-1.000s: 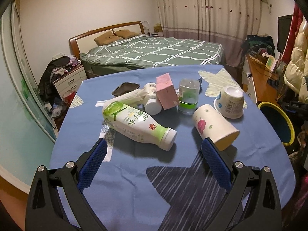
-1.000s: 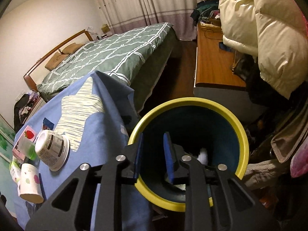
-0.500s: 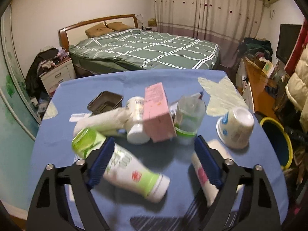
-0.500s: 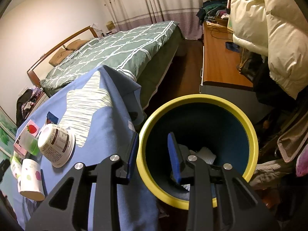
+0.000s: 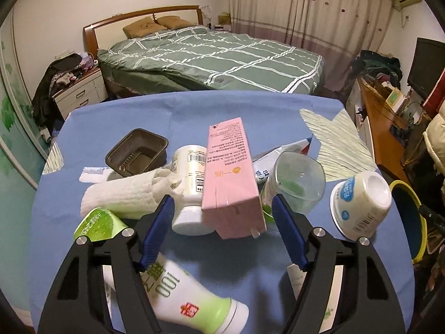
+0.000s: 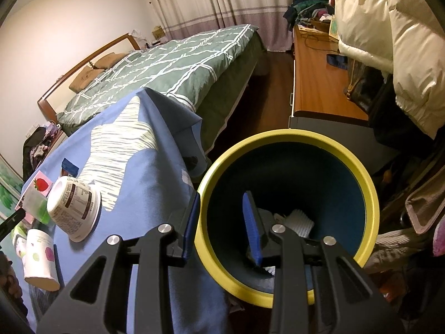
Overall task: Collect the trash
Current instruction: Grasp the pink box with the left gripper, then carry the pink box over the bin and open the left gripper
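Observation:
My left gripper hovers low over the trash pile on the blue tablecloth, its jaws closing. The near end of a lying pink carton and a white bottle sit between the pads, which do not press on them. A green and white bottle lies under the fingers. Over the yellow-rimmed bin, my right gripper is open with the rim showing between its jaws. White scraps lie inside the bin.
A clear cup, an upturned white tub, a brown tray and a paper towel crowd the carton. A printed paper cup lies near the table's edge. A bed, a wooden desk and hanging coats surround the table.
The left gripper moved forward over the green bottle to the pink carton, and its jaws narrowed a lot. The right gripper stayed at the bin with its jaws slightly wider.

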Demonstrator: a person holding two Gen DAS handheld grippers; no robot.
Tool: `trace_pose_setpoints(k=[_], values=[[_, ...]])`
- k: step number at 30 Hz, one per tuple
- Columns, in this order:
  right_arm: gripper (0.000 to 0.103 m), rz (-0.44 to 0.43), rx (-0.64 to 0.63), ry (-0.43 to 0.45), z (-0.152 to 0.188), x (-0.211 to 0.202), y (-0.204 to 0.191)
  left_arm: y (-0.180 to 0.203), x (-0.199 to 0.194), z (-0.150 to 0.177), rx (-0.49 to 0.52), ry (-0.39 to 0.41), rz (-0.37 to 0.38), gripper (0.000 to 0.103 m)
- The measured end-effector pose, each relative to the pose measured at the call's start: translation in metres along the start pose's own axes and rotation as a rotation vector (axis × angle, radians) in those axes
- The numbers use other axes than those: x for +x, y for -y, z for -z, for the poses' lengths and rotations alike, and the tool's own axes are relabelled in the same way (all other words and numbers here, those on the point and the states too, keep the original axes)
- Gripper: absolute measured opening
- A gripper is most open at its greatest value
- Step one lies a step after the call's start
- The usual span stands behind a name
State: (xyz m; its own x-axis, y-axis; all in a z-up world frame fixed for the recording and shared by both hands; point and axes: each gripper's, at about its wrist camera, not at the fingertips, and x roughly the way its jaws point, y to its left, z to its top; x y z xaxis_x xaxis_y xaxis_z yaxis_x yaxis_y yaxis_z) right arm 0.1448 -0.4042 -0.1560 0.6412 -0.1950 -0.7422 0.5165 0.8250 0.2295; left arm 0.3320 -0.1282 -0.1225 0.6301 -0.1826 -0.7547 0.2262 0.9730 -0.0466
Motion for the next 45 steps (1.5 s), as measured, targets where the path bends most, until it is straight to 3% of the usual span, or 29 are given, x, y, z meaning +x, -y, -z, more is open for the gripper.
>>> trace_pose_setpoints(k=[5,9,13,20,29,45], values=[[0.031,-0.005,0.001,-0.007,0.0,0.004,0.001,0.0,0.011,-0.004,-0.003,-0.006,-0.008,0.061],[0.031,-0.008,-0.001,-0.012,0.001,0.006,0.002,0.001,0.011,-0.007,0.004,0.012,-0.004,0.045],[0.031,-0.016,-0.004,-0.008,0.002,0.004,0.0,0.003,-0.001,-0.005,0.011,0.044,-0.007,0.045],[0.031,-0.038,-0.006,0.013,0.006,-0.01,-0.002,0.008,-0.06,0.01,0.043,0.14,0.01,0.043],[0.031,-0.07,-0.012,0.037,0.014,-0.031,-0.003,0.017,-0.121,0.036,0.087,0.194,0.028,0.041],[0.031,-0.082,-0.008,0.072,0.021,-0.057,0.007,0.046,-0.199,0.041,0.163,0.303,0.087,0.041]])
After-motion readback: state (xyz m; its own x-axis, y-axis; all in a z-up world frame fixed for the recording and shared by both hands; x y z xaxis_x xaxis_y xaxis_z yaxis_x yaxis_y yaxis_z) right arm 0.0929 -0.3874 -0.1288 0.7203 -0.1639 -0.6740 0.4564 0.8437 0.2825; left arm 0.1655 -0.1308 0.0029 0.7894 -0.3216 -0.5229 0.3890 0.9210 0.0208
